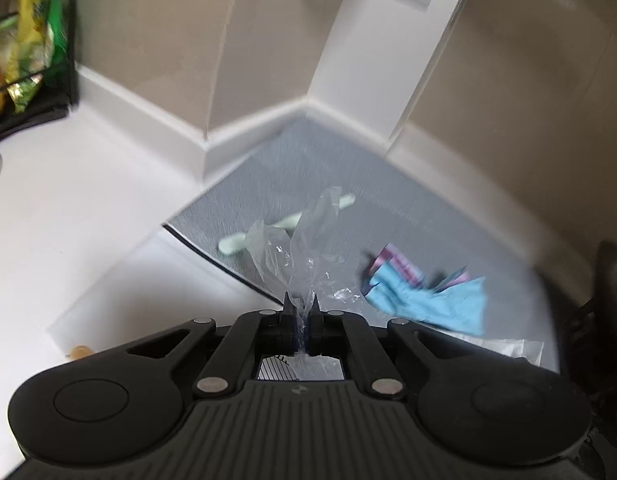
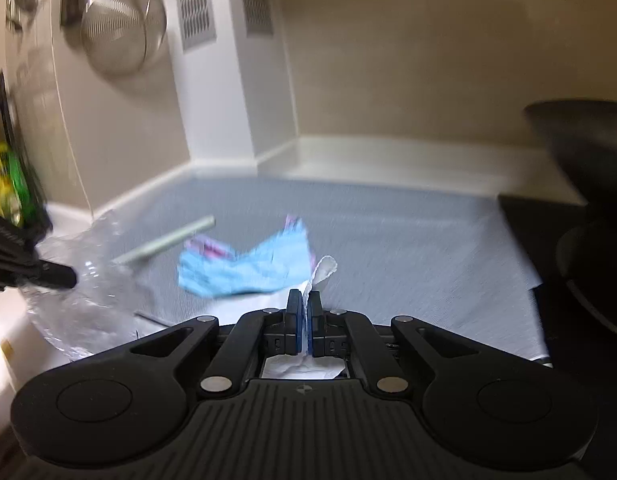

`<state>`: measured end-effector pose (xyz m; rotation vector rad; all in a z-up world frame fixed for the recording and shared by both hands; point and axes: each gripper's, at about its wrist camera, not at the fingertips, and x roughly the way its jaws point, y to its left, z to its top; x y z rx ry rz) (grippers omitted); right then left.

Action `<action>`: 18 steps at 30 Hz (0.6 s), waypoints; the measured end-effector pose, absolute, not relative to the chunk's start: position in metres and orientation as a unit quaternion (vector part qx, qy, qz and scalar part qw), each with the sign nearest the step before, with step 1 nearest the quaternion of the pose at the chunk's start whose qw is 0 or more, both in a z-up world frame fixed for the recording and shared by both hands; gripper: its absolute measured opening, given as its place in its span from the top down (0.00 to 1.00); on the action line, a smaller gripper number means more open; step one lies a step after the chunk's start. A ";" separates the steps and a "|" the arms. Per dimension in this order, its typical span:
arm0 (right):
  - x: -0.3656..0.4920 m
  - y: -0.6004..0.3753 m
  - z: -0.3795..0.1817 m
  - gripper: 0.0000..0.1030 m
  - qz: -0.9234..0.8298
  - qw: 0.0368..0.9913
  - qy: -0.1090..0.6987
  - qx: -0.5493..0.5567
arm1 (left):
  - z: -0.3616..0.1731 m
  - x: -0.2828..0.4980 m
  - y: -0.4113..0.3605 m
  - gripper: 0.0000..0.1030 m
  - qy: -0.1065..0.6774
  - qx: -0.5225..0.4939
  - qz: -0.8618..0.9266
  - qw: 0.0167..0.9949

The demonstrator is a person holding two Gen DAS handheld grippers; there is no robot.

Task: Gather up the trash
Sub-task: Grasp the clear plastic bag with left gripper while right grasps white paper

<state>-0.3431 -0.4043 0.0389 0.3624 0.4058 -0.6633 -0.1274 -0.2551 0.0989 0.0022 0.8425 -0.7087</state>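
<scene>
Left claw (image 1: 300,304) is pressed together on a clear plastic bag (image 1: 296,252), whose crumpled film rises from between the fingertips and also shows behind them in the gap of the claw body. In the right wrist view that same bag (image 2: 80,280) hangs as a loose, glossy bulge at the left edge, below the dark tip of the left claw (image 2: 58,274).

Right claw (image 2: 304,308) is pinched shut on a white scrap of paper or tissue (image 2: 324,270); a torn edge sticks up past the blue pads (image 2: 295,326), and more of the white scrap shows behind them.

On the worktop (image 1: 68,208) lies a grey mat (image 1: 348,184) that runs into the corner of the beige wall. Two pieces of trash lie on it: a pale green stick-shaped wrapper (image 1: 286,224), lying diagonally, and a crumpled light blue wrapper with pink and purple stripes (image 1: 424,292), near the mat's front edge. In the right wrist view the green stick (image 2: 164,242) sits just left of the blue wrapper (image 2: 248,270); both are blurred.

A black wire rack (image 1: 64,60) holding yellow and green packets stands at the far left on the worktop. A metal mesh strainer (image 2: 120,28) hangs on the wall beside two vent grilles (image 2: 194,4). A dark pan (image 2: 584,136) sits at the right edge.
</scene>
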 end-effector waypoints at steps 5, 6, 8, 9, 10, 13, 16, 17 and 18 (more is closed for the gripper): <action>-0.371 -0.392 0.063 0.97 -0.319 0.918 0.167 0.165 | 0.127 -0.152 -0.224 0.98 0.374 -0.012 -0.354 0.857; -0.376 -0.387 0.068 0.97 -0.318 0.921 0.161 0.160 | 0.132 -0.158 -0.217 0.98 0.369 -0.014 -0.356 0.859; -0.383 -0.378 0.076 0.97 -0.315 0.926 0.150 0.146 | 0.141 -0.170 -0.202 0.98 0.361 -0.018 -0.364 0.858; -0.388 -0.373 0.081 0.97 -0.314 0.928 0.145 0.139 | 0.145 -0.176 -0.196 0.98 0.359 -0.018 -0.366 0.859; -0.391 -0.368 0.084 0.97 -0.312 0.930 0.142 0.132 | 0.147 -0.183 -0.188 0.98 0.356 -0.015 -0.368 0.859; -0.403 -0.354 0.090 0.97 -0.308 0.935 0.134 0.117 | 0.154 -0.204 -0.166 0.98 0.345 -0.012 -0.374 0.861; -0.418 -0.340 0.096 0.97 -0.300 0.938 0.128 0.114 | 0.161 -0.226 -0.141 0.98 0.333 -0.011 -0.382 0.862; -0.425 -0.334 0.098 0.97 -0.297 0.940 0.126 0.114 | 0.162 -0.234 -0.133 0.98 0.330 -0.010 -0.383 0.863; -0.431 -0.328 0.100 0.97 -0.293 0.942 0.123 0.113 | 0.164 -0.242 -0.125 0.98 0.328 -0.008 -0.385 0.863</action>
